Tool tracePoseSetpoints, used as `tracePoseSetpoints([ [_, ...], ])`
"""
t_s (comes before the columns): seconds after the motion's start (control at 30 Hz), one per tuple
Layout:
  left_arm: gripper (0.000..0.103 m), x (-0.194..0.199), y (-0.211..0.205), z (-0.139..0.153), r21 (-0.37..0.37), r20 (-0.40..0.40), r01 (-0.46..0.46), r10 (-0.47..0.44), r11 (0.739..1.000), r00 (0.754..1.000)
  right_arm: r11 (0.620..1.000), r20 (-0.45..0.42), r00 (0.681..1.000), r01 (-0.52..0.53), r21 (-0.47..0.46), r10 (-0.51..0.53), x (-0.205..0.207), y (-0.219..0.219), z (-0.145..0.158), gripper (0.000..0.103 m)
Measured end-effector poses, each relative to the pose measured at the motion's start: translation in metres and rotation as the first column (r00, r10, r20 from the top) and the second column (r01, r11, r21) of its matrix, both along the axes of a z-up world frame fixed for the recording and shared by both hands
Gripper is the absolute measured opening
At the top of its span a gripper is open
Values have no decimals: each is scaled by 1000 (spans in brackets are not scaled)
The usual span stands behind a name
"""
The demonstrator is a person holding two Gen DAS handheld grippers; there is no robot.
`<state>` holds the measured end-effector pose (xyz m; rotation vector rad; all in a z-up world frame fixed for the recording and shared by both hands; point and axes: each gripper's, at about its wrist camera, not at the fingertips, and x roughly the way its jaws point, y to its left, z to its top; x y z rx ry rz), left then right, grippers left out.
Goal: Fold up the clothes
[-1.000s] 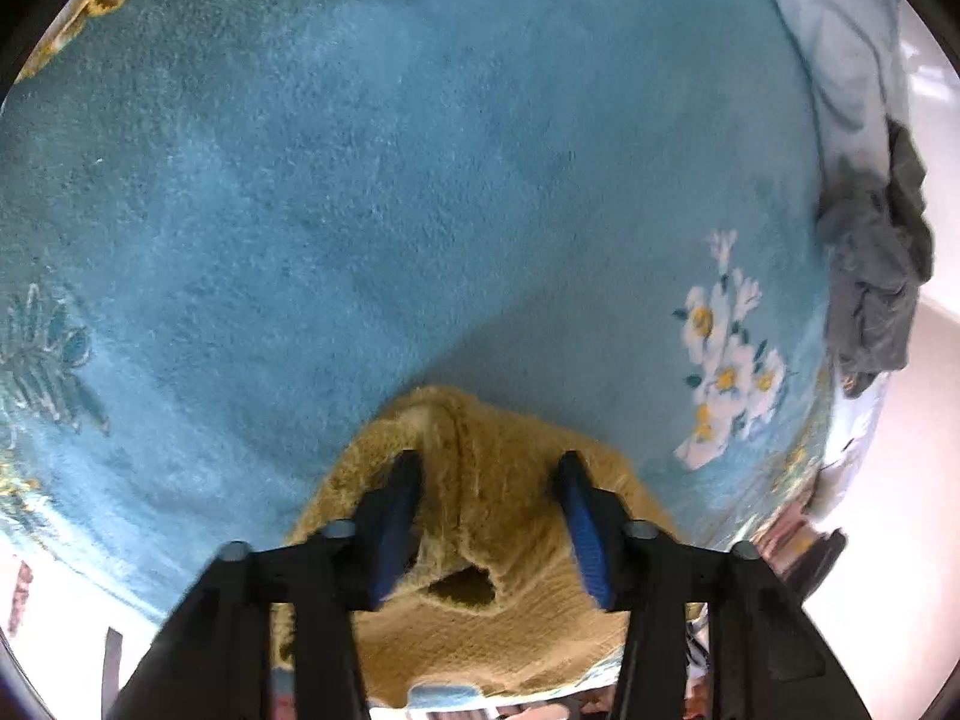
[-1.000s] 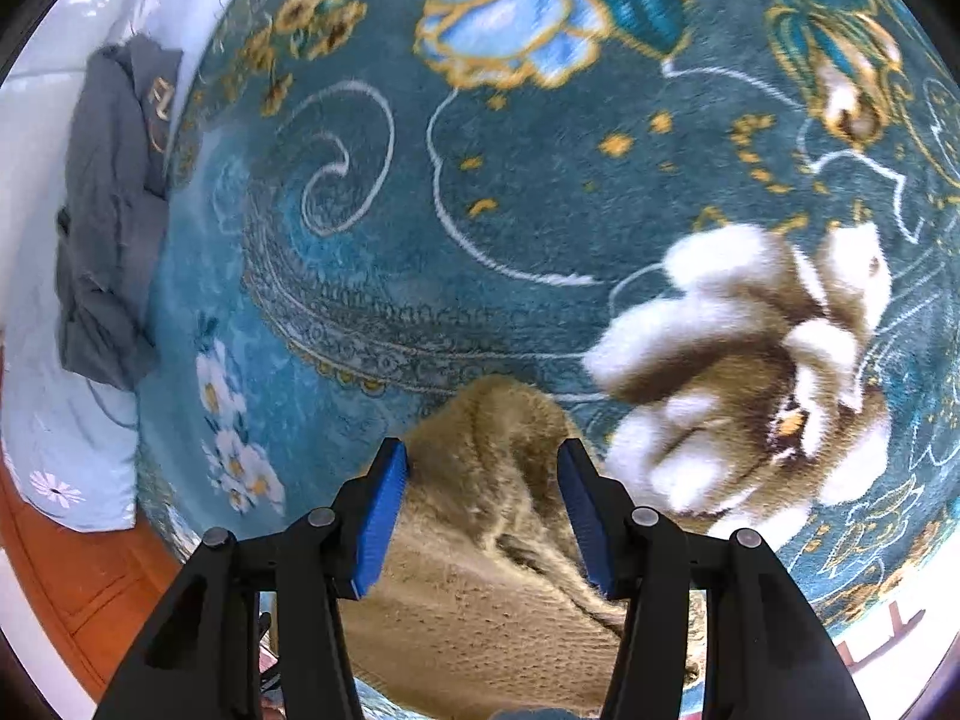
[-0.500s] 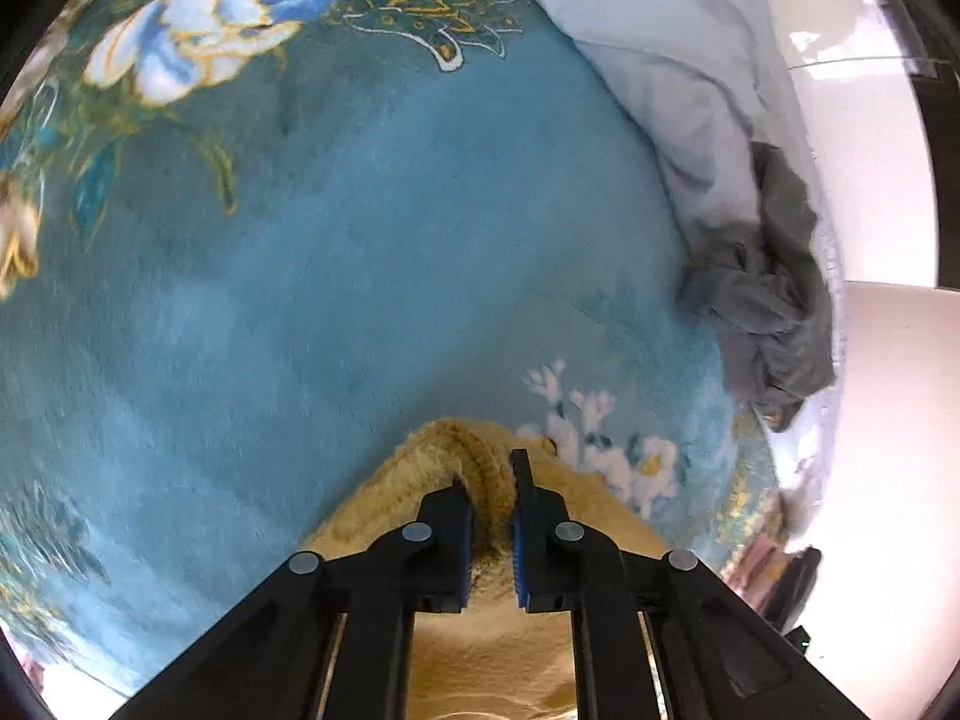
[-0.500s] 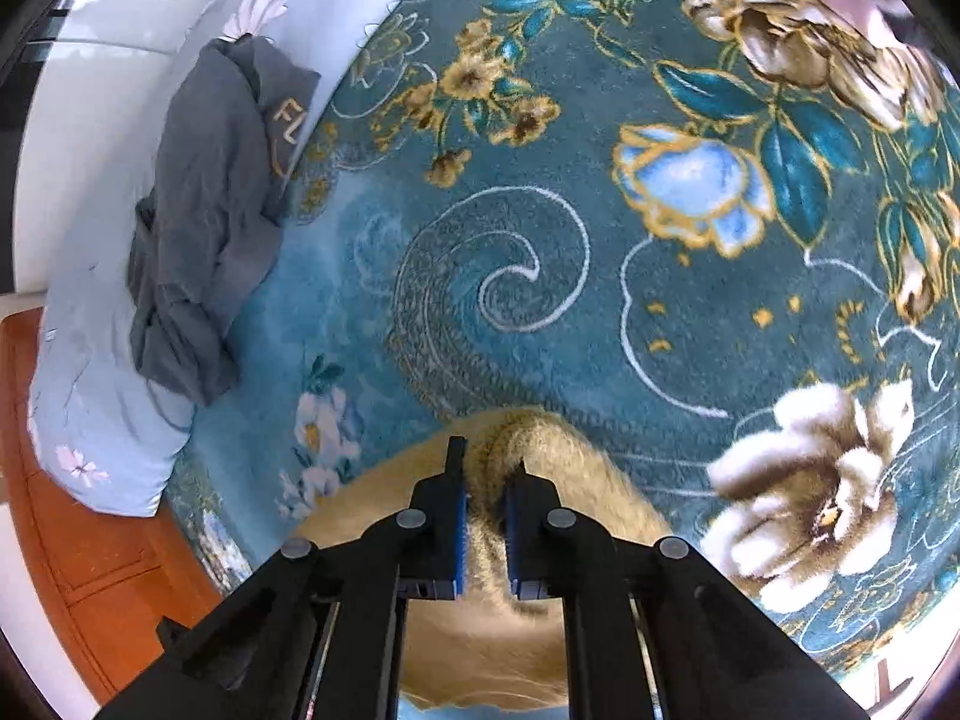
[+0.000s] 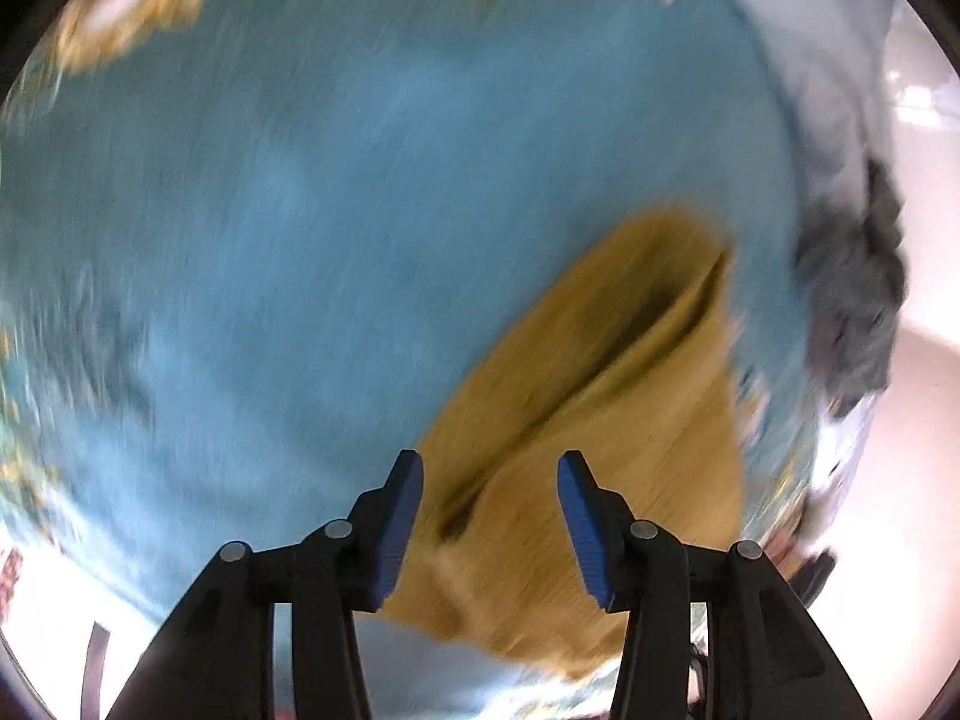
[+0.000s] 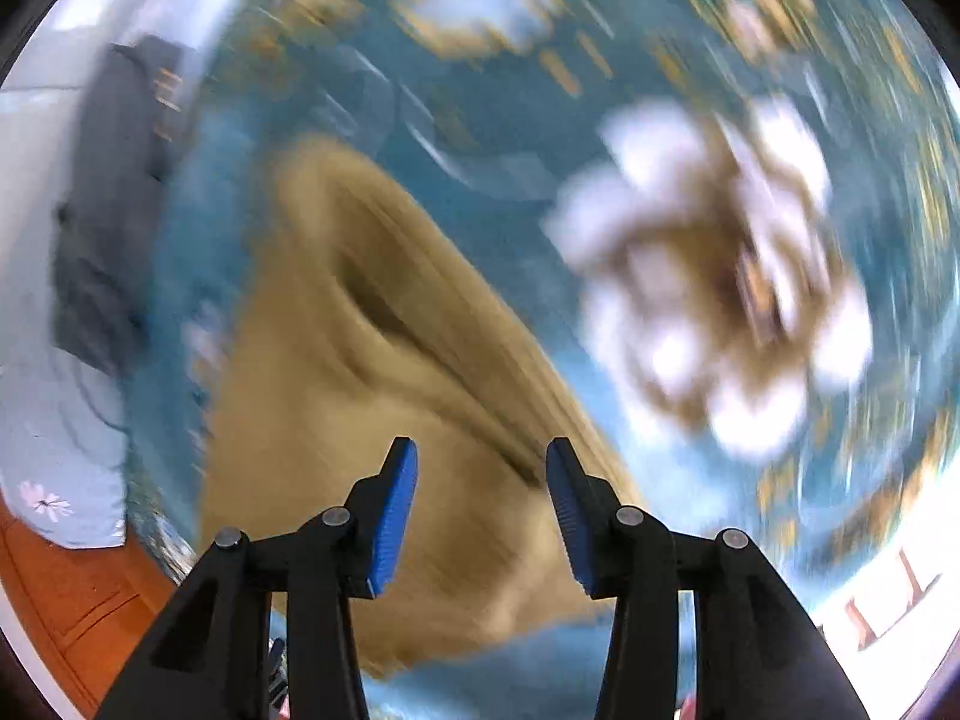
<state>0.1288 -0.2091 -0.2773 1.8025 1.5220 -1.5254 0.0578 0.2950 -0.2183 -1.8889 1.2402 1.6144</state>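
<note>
A blue floral carpet (image 5: 336, 228) filled most of both blurred views, with a pale blue sheet (image 6: 54, 420) along its edge and a crumpled grey garment (image 5: 852, 312) lying on that. The mustard knitted sweater (image 5: 600, 396) lay on the carpet near the edge with the sheet, a dark fold running across it. Half a second earlier both grippers had pinched its edge; now the left gripper (image 5: 489, 516) and right gripper (image 6: 480, 504) were opening, their blue pads clear of the knit, which lay below and beyond the fingertips. That fold looked laid down and released.
</note>
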Motion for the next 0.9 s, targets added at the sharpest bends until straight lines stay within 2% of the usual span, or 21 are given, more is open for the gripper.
tracePoseSetpoints([
  [0.07, 51, 8, 13, -7, 48, 6, 11, -11, 999, 1000, 998, 39, 998, 41, -39, -40, 21, -11, -14, 46],
  [0.13, 51, 10, 26, -14, 84, 4, 35, -36, 996, 999, 994, 37, 996, 82, -65, -80, 27, -17, -20, 46],
  [0.27, 48, 3, 37, -24, 67, 10, 79, -80, 995, 997, 991, 5, 994, 114, -74, -114, 16, -26, -21, 46],
  [0.33, 22, 1, 36, -26, 58, 25, 72, -74, 996, 997, 993, 12, 995, 97, -65, -97, 7, -29, -18, 27],
  [0.37, 14, 1, 36, -25, 54, 30, 74, -75, 996, 997, 995, 19, 997, 79, -61, -78, 3, -31, -16, 12],
  [0.57, 12, 8, 38, 20, 37, -116, 132, -127, 991, 985, 998, -18, 998, -54, 22, 55, -5, -34, 24, 11],
  [0.63, 12, 18, 39, 20, 18, -94, 165, -163, 986, 982, 996, 11, 997, -73, 56, 72, 3, -29, 27, 11],
  [0.7, 16, 30, 36, 10, 45, -67, 167, -164, 985, 984, 996, 9, 998, -61, 58, 61, 10, -26, 27, 12],
  [0.73, 16, 36, 33, 6, 70, -65, 161, -156, 984, 986, 995, 12, 998, -56, 77, 55, 12, -25, 29, 15],
  [0.77, 18, 41, 30, 4, 91, -70, 152, -146, 984, 987, 992, 19, 998, -54, 112, 52, 13, -24, 33, 22],
  [0.9, 29, 72, 5, 27, 59, -147, 134, -124, 989, 981, 989, -68, 997, -26, 143, 36, 17, -26, 53, 37],
])
